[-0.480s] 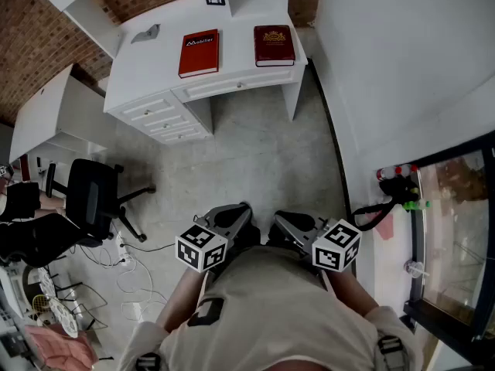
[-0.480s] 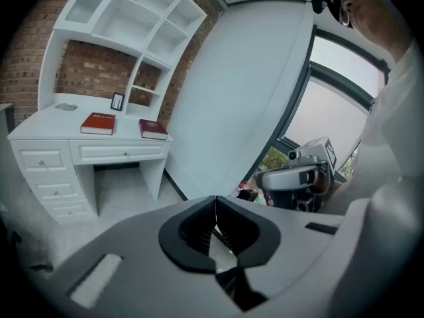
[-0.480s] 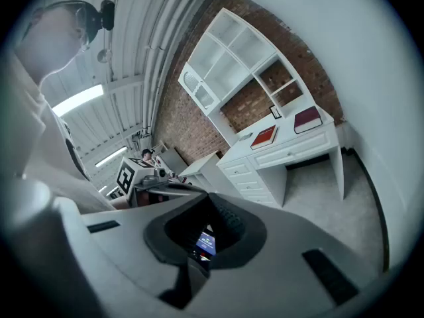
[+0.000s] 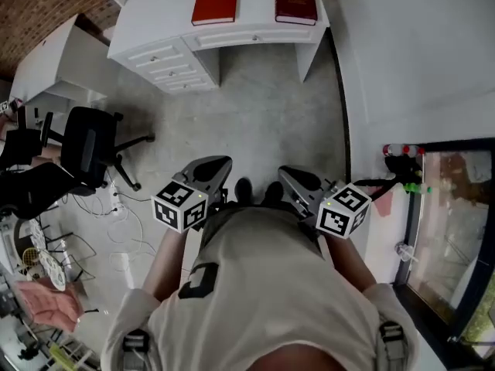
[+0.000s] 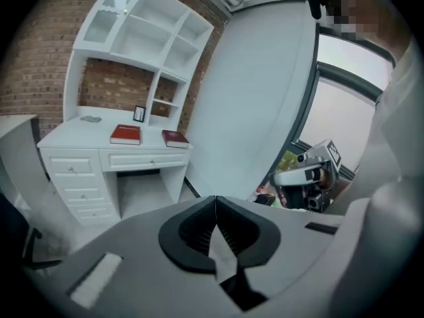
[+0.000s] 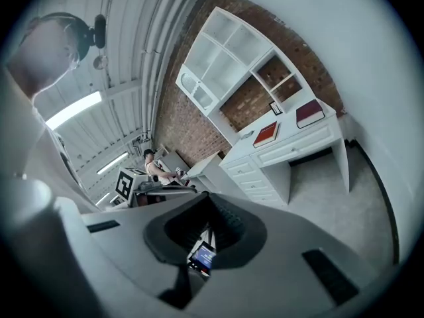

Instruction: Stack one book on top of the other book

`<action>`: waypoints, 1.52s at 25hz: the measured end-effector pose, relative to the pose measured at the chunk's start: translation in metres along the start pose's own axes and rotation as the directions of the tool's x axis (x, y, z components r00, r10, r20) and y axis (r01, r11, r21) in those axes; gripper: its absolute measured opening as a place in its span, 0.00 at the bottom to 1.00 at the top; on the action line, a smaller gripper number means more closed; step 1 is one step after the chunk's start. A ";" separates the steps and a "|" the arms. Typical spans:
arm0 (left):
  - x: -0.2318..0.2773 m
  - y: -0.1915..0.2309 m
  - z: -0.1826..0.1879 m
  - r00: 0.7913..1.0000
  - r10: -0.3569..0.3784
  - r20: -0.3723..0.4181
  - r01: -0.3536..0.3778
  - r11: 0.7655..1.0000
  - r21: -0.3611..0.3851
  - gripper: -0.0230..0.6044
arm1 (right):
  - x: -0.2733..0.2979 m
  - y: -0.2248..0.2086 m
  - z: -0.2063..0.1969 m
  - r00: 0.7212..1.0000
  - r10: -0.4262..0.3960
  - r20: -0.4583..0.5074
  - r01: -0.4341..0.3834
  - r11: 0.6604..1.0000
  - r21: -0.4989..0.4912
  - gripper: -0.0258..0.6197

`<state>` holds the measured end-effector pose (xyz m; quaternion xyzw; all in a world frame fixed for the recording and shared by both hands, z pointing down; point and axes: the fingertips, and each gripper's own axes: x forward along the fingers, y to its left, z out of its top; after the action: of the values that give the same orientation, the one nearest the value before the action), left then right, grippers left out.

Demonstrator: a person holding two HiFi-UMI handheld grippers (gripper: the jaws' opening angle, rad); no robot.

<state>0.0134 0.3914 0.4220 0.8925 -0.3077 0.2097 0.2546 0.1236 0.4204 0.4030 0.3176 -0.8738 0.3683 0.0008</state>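
Note:
Two books lie side by side and apart on the white desk (image 4: 255, 33): a red book (image 4: 215, 3) on the left and a dark maroon book (image 4: 295, 3) on the right. The left gripper view shows the red book (image 5: 126, 134) and the maroon book (image 5: 175, 138) far off, as does the right gripper view: red book (image 6: 266, 134), maroon book (image 6: 310, 113). My left gripper (image 4: 219, 163) and right gripper (image 4: 288, 174) hang close to my body over the floor, far from the desk. Both are shut with nothing between the jaws.
A black office chair (image 4: 85, 157) stands at the left, with cables (image 4: 116, 230) on the floor near it. The desk has drawers (image 4: 166, 64) on its left side and a shelf hutch (image 5: 139, 38) on top. A white wall (image 4: 418, 52) and a glass door (image 4: 448, 207) run along the right.
The desk and books now sit higher in the head view, near its top edge. Both grippers stay shut at my body; the left one sits a little further left.

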 end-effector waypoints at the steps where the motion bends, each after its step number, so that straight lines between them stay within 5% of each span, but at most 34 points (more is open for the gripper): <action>1: -0.008 0.015 0.007 0.999 0.026 0.018 -0.026 1.000 0.005 0.04 | 0.007 0.000 0.007 1.000 0.004 0.007 -0.005 1.000 0.014 0.05; 9: -0.073 0.092 -0.019 0.984 0.141 0.113 -0.132 0.988 -0.085 0.04 | 0.062 0.042 -0.011 0.994 0.022 -0.111 -0.035 0.992 -0.122 0.05; 24: -0.105 0.131 -0.038 0.984 0.108 0.144 -0.091 0.989 -0.118 0.04 | 0.098 0.059 -0.020 0.982 -0.114 -0.149 0.093 0.985 -0.146 0.05; 38: -0.121 0.143 -0.046 0.983 0.087 0.160 -0.069 0.991 -0.114 0.04 | 0.113 0.070 -0.031 0.977 -0.160 -0.144 0.138 0.979 -0.147 0.05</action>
<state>-0.1779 0.3745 0.4398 0.8790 -0.3733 0.1283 0.2676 -0.0131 0.4145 0.4068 0.3518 -0.8679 0.3302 0.1182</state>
